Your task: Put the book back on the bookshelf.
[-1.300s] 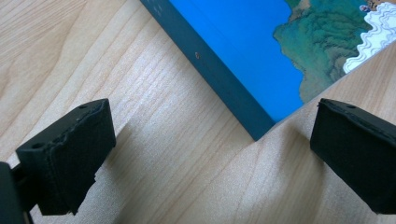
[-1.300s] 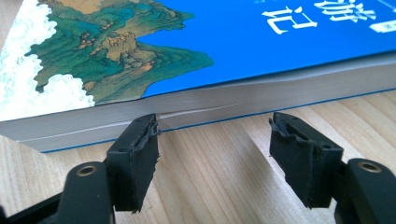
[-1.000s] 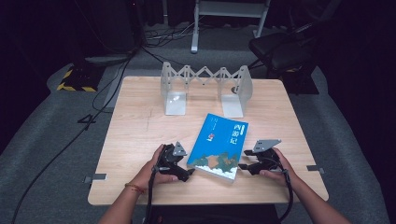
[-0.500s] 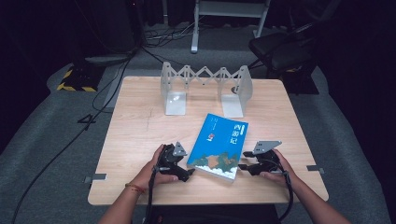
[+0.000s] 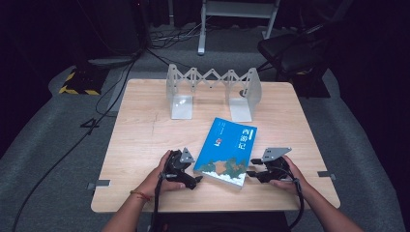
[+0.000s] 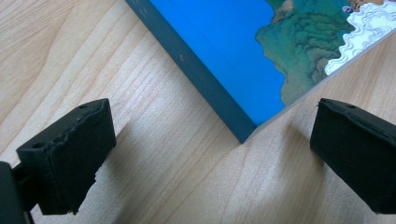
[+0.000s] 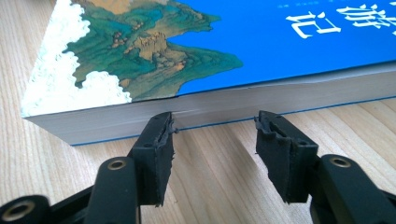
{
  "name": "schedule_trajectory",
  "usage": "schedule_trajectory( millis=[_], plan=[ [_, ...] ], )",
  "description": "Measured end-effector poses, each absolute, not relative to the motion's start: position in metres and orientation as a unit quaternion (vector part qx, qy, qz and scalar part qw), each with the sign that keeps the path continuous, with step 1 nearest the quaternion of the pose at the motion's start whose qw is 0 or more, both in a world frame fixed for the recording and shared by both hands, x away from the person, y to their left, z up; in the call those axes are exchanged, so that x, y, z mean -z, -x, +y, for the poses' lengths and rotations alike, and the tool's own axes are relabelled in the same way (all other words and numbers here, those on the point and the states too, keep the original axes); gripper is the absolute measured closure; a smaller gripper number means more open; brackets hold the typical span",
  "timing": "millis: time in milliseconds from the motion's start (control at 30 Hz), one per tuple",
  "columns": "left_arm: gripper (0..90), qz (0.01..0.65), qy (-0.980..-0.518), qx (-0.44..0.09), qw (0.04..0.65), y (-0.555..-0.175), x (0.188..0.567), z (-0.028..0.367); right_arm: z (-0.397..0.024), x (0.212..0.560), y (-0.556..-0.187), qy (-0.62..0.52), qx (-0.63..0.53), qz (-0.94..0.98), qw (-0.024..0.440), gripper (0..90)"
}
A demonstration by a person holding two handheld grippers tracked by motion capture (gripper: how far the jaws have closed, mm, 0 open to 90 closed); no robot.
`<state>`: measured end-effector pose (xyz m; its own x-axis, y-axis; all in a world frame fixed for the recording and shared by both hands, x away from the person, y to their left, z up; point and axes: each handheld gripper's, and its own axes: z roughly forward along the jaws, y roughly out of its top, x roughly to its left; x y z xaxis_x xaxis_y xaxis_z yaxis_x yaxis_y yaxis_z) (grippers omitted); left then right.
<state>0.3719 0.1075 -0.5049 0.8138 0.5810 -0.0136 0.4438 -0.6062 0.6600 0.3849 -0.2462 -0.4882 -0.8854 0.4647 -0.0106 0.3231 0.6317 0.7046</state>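
both forearms lie low; left tongs (image 5: 194,181) gape wide, right tongs (image 5: 251,174) half-spread, jaws just closing.

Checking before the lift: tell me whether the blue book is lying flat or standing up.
Lying flat. The blue book rests cover up on the wooden table, closed, with its page edge facing the right gripper.
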Motion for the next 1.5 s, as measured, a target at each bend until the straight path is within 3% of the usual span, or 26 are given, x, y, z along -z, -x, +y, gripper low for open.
schedule_trajectory(
  millis=[500,633,700,767,967,1167,1333,1500],
  plan=[
    [0.7,0.277,-0.893,-0.12,0.335,-0.369,0.503,0.104,-0.245,0.485,-0.386,-0.222,-0.382,0.894,0.08,46.9],
    [22.5,0.241,-0.899,-0.139,0.339,-0.357,0.492,0.094,-0.241,0.48,-0.385,-0.223,-0.384,0.891,0.091,46.7],
    [17.9,0.236,-0.892,-0.141,0.359,-0.353,0.488,0.092,-0.24,0.479,-0.385,-0.224,-0.386,0.89,0.09,46.6],
    [18.7,0.229,-0.884,-0.135,0.384,-0.348,0.48,0.084,-0.24,0.476,-0.386,-0.232,-0.392,0.886,0.086,46.5],
    [19.2,0.173,-0.901,-0.138,0.374,-0.333,0.47,0.045,-0.237,0.466,-0.386,-0.247,-0.404,0.876,0.09,45.7],
    [20.8,0.175,-0.904,-0.156,0.357,-0.329,0.474,0.025,-0.232,0.456,-0.388,-0.258,-0.419,0.865,0.095,45.2],
    [28.3,0.184,-0.891,-0.185,0.371,-0.329,0.469,0.012,-0.226,0.446,-0.39,-0.258,-0.425,0.861,0.103,45.2],
    [41.8,0.207,-0.878,-0.214,0.375,-0.333,0.47,0.01,-0.223,0.443,-0.392,-0.255,-0.427,0.861,0.105,45.0]
  ],
)
